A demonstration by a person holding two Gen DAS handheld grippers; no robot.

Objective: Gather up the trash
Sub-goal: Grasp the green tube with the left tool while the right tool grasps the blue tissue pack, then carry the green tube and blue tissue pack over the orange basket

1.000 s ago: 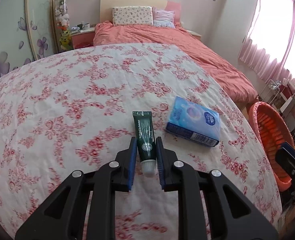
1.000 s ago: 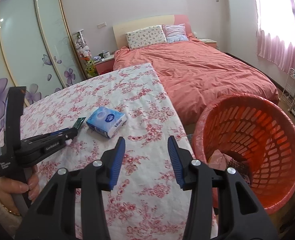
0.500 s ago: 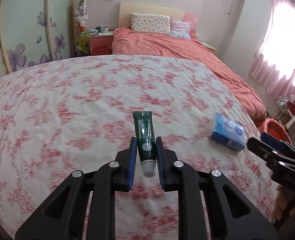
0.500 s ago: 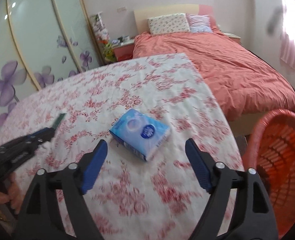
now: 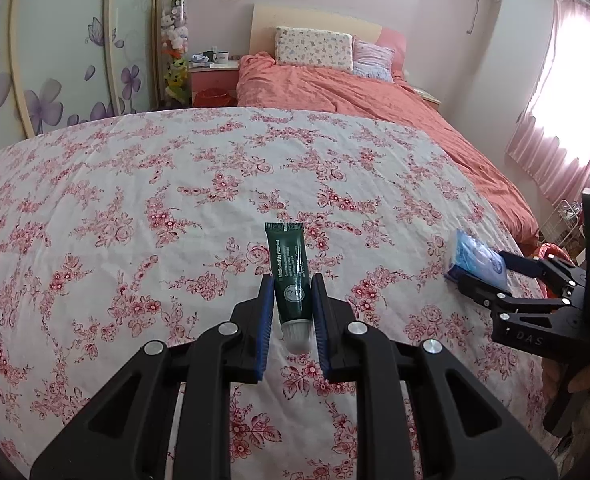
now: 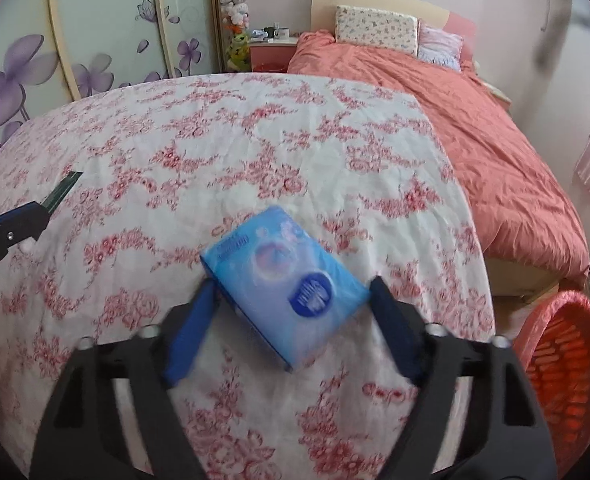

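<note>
Floral bedspread (image 6: 255,140) underlies a light, squashy blue tissue pack (image 6: 285,286), at six o'clock between the right gripper's (image 6: 291,320) closing, not-yet-clamped jaws, best squeezed across its long sides, while the left gripper (image 5: 293,320) clenches a green tube (image 5: 289,276).

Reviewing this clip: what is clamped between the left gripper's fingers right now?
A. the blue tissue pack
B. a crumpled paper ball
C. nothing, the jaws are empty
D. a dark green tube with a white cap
D: in the left wrist view the left gripper has its blue pads closed on the dark green tube, white cap toward the camera, while the blue tissue pack lies apart on the floral sheet.
</note>
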